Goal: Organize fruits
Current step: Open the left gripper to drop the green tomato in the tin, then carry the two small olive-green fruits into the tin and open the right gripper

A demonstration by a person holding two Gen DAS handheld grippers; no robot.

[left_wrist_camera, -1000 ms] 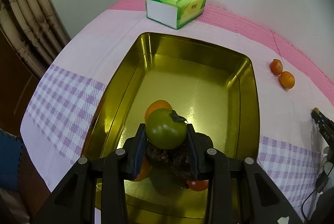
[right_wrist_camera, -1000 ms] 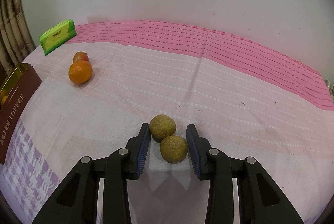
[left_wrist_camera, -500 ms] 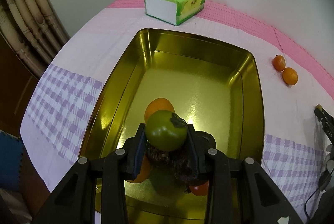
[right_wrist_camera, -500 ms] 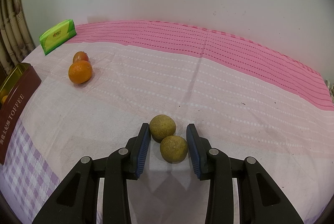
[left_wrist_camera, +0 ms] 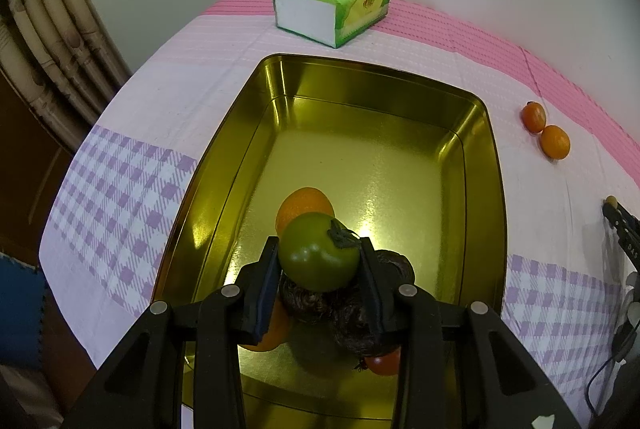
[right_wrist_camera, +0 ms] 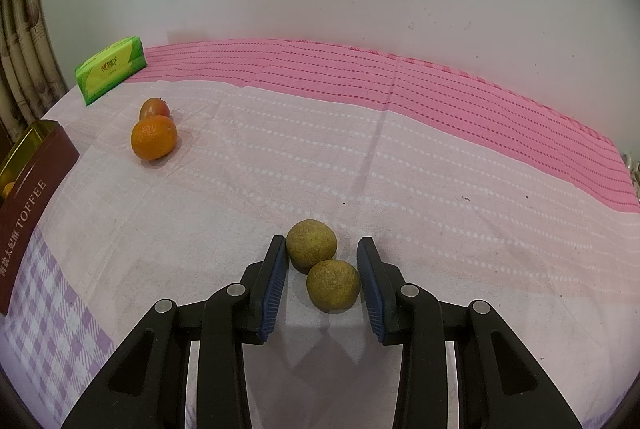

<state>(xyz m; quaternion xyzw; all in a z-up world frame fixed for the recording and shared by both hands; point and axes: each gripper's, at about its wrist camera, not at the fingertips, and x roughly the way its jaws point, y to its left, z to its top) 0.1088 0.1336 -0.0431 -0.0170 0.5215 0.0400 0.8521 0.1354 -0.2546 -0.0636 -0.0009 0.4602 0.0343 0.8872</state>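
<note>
My left gripper (left_wrist_camera: 319, 261) is shut on a green persimmon (left_wrist_camera: 318, 257) and holds it above the near end of a gold tin (left_wrist_camera: 224, 149). In the tin lie an orange (left_wrist_camera: 302, 205), dark rough-skinned fruits (left_wrist_camera: 360, 325) and a small red fruit (left_wrist_camera: 384, 365). My right gripper (right_wrist_camera: 322, 267) is open, low over the cloth, with two brown-green round fruits (right_wrist_camera: 311, 243) (right_wrist_camera: 333, 285) between its fingers. An orange (right_wrist_camera: 154, 137) and a reddish fruit (right_wrist_camera: 154, 108) lie on the cloth to the far left; they also show in the left wrist view (left_wrist_camera: 555, 142) (left_wrist_camera: 534, 117).
A green tissue pack (left_wrist_camera: 332, 5) stands behind the tin; it also shows in the right wrist view (right_wrist_camera: 110, 69). The tin's maroon side (right_wrist_camera: 28, 205) reads TOFFEE. A wall runs behind the table. Bamboo furniture (left_wrist_camera: 48, 41) stands at the left. My right gripper's tip (left_wrist_camera: 620, 229) shows at the right edge.
My left gripper has risen and drawn back slightly with the green persimmon. The right gripper and the two fruits between its fingers have not moved.
</note>
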